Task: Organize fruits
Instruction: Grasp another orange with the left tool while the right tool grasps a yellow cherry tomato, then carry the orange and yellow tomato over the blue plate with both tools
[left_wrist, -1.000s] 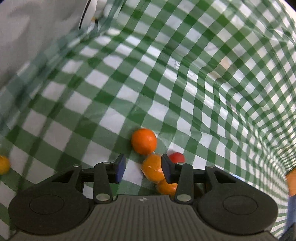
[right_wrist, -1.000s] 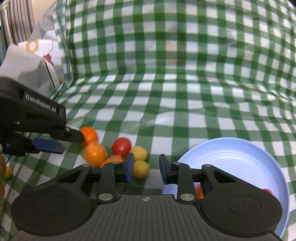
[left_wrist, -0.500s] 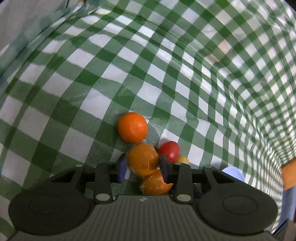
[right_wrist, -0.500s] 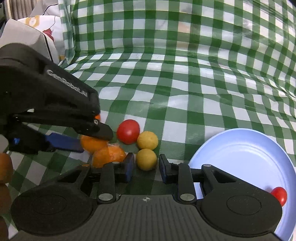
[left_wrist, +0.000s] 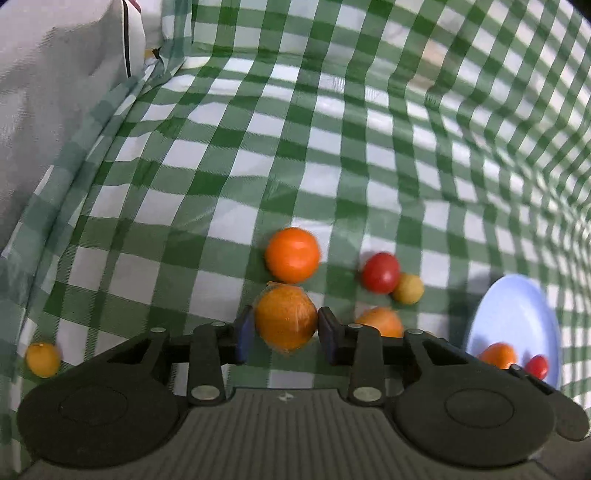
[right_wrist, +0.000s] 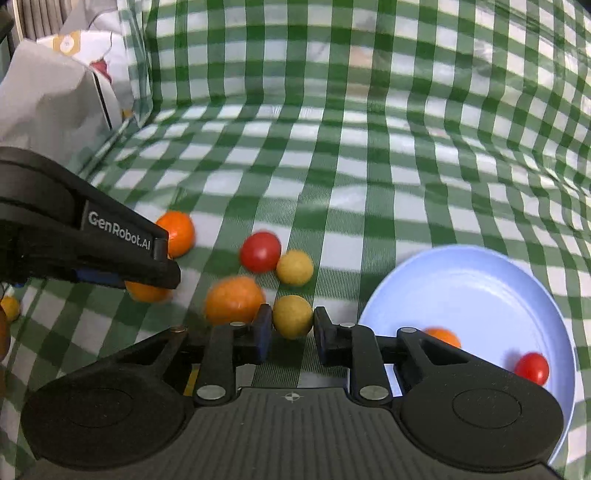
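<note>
My left gripper (left_wrist: 285, 329) is shut on an orange (left_wrist: 286, 317), with both pads against it; it also shows in the right wrist view (right_wrist: 146, 291) under the left gripper's fingers (right_wrist: 162, 266). My right gripper (right_wrist: 291, 332) has its jaws around a yellow fruit (right_wrist: 292, 320), with small gaps at the sides. Loose on the cloth lie an orange (left_wrist: 292, 254), a red tomato (left_wrist: 380, 272), a yellow fruit (left_wrist: 407, 288) and another orange (right_wrist: 233, 300). The light blue plate (right_wrist: 480, 280) holds an orange (right_wrist: 441, 336) and a red tomato (right_wrist: 532, 367).
A green checked cloth (left_wrist: 258, 147) covers the table and rises at the back. A small yellow fruit (left_wrist: 43, 359) lies at the far left. A white bag (right_wrist: 51, 96) stands at the back left.
My left gripper closed on the orange and drew back a little. My right gripper moved forward so the yellow fruit now sits between its fingers.
</note>
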